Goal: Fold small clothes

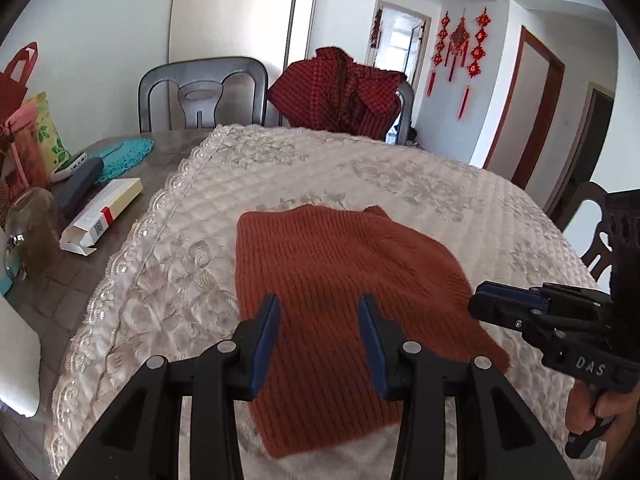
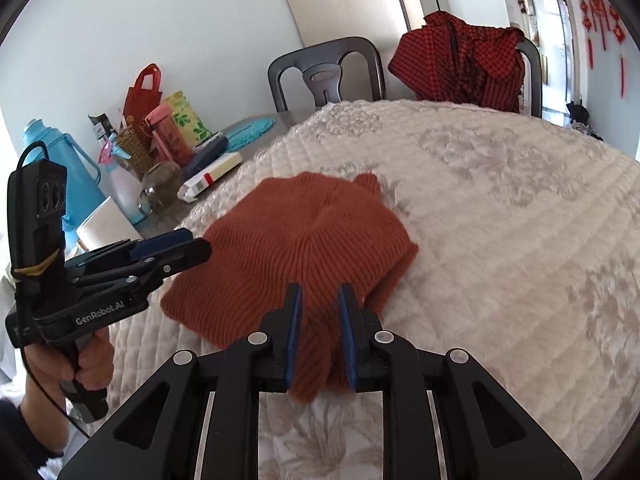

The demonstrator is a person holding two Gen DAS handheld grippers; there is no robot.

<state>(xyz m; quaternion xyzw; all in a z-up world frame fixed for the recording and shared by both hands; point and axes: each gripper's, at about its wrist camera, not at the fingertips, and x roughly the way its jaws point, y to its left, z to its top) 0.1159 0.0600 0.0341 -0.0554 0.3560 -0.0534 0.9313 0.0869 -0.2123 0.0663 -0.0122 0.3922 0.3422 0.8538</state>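
A rust-orange ribbed knit garment (image 1: pixel 344 292) lies folded on the quilted cream cloth (image 1: pixel 280 168) over the table. My left gripper (image 1: pixel 319 304) is open and empty, just above the garment's near left part. It also shows in the right wrist view (image 2: pixel 188 246) at the garment's left edge. My right gripper (image 2: pixel 319 294) is partly open over the garment's (image 2: pixel 296 240) near right corner, with nothing clamped between the pads. It shows at the right in the left wrist view (image 1: pixel 486 300), beside the garment's right edge.
On the bare table at the left stand a white carton (image 1: pixel 102 216), a dark case (image 1: pixel 78 190), a glass jar (image 1: pixel 30 228), a teal mat (image 1: pixel 124 156), a blue thermos (image 2: pixel 60 168) and bags. Two chairs (image 1: pixel 202 94) stand behind; one carries a red checked cloth (image 1: pixel 344 92).
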